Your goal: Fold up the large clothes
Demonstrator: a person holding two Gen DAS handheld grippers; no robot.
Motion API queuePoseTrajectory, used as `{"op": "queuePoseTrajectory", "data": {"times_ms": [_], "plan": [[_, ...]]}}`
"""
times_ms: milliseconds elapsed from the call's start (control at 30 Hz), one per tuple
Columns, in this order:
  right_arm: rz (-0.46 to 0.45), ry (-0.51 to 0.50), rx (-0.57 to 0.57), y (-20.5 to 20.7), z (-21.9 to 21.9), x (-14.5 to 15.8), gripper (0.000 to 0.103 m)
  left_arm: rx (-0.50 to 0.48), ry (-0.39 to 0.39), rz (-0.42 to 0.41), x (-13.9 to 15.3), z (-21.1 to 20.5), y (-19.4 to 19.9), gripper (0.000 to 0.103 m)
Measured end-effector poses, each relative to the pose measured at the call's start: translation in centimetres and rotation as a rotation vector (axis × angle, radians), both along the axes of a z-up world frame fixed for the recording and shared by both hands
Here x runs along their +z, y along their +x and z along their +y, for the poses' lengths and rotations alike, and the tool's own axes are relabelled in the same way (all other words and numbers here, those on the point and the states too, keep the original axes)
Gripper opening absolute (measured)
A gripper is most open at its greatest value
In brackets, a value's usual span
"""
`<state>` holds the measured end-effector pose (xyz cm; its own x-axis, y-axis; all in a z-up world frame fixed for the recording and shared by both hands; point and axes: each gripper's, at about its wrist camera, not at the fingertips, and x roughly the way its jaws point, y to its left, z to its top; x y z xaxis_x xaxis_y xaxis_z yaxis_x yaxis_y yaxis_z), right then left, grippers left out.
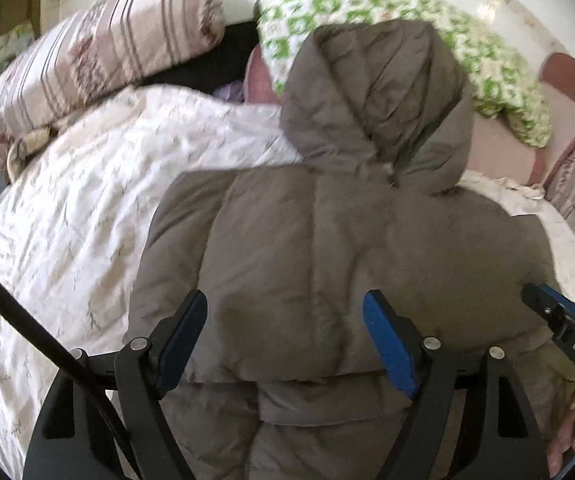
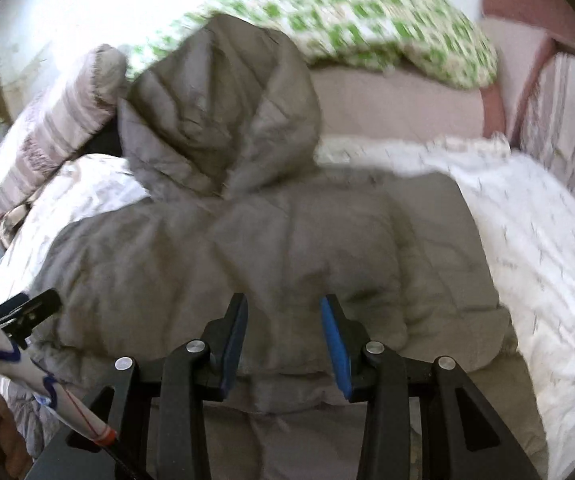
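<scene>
Both tools open, fingers [image 1: 571, 440] left view only

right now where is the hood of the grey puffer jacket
In both wrist views the hood lies at the far end of the grey puffer jacket, spread on the white quilt, its tip against the green-patterned pillow, the striped pillow to its left.

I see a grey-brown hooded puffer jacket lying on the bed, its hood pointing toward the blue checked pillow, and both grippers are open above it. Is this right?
Not quite: the pillow beyond the hood is green and white checked, not blue, as the left wrist view shows. The rest holds: the puffer jacket lies on the bed, and the left gripper and right gripper are both open above it.
</scene>
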<state>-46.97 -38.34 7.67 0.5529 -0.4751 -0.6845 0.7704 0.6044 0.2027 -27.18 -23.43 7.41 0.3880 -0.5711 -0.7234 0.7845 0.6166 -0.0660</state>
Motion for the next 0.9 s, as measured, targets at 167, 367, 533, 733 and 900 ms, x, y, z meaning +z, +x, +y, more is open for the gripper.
{"op": "queuePoseTrajectory", "data": {"times_ms": [167,367,533,733,900], "plan": [[0.032,0.008,0.055,1.3,0.9,-0.6,0.042,-0.053,0.061,-0.022,-1.2,-1.3,-1.5,0.08],[0.077,0.073,0.065,2.0,0.3,-2.7,0.043,-0.048,0.137,-0.055,-2.7,-2.1,-1.9,0.08],[0.022,0.054,0.057,1.2,0.2,-1.2,0.043,-0.043,0.093,-0.052,-1.8,-1.4,-1.7,0.08],[0.027,0.028,-0.063,-1.2,-2.2,-0.4,0.046,0.074,0.018,-0.016,-0.2,0.7,1.6,0.08],[0.061,0.104,-0.071,-1.1,-3.6,-2.7,0.048,0.103,0.057,0.107,-2.3,0.5,3.7,0.08]]}}
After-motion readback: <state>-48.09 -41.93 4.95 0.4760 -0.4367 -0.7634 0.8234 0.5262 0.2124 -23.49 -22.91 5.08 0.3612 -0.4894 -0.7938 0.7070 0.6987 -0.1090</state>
